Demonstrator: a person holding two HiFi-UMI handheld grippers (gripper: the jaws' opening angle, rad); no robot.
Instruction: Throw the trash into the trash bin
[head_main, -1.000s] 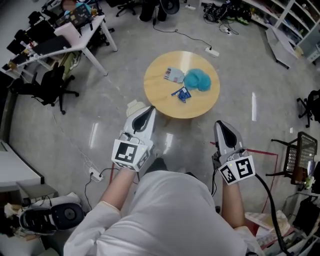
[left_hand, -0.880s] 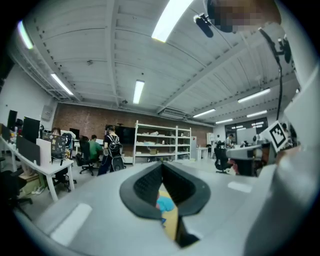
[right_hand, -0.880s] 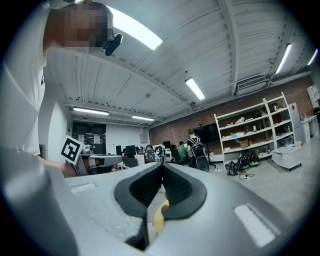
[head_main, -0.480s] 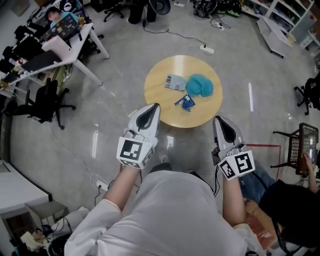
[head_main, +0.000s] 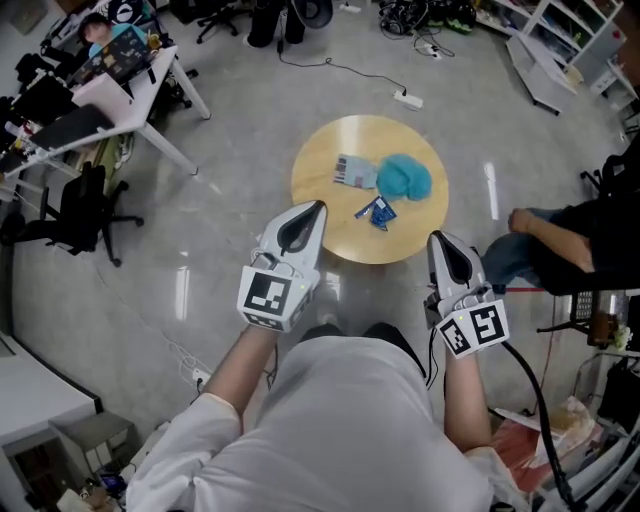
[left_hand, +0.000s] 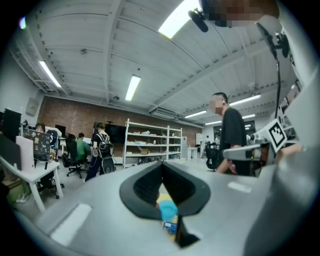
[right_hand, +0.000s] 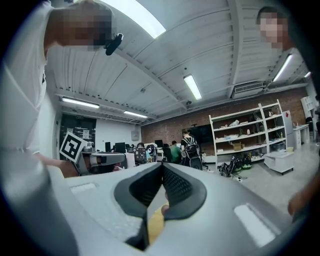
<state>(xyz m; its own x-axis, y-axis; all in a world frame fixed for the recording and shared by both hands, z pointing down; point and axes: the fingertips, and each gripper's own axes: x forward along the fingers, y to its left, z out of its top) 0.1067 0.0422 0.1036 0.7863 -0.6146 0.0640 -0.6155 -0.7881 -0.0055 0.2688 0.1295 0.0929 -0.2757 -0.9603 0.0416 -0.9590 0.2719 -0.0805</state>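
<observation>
Trash lies in three pieces on the round wooden worktop (head_main: 312, 190). A grey packet (head_main: 352, 171) lies flat near the middle, its long axis running across toward the crumpled teal piece (head_main: 405, 177) just beside its right end. A small blue wrapper (head_main: 376, 211) lies closer to the near edge, askew, with one corner pointing at that edge. Left claw (head_main: 318, 207) sits over the near-left edge, its jaws together on nothing; the blue wrapper is ahead and to its right, apart from it. Right claw (head_main: 437, 238), also closed and empty, hangs just off the near-right edge, with the trash ahead to its left.
</observation>
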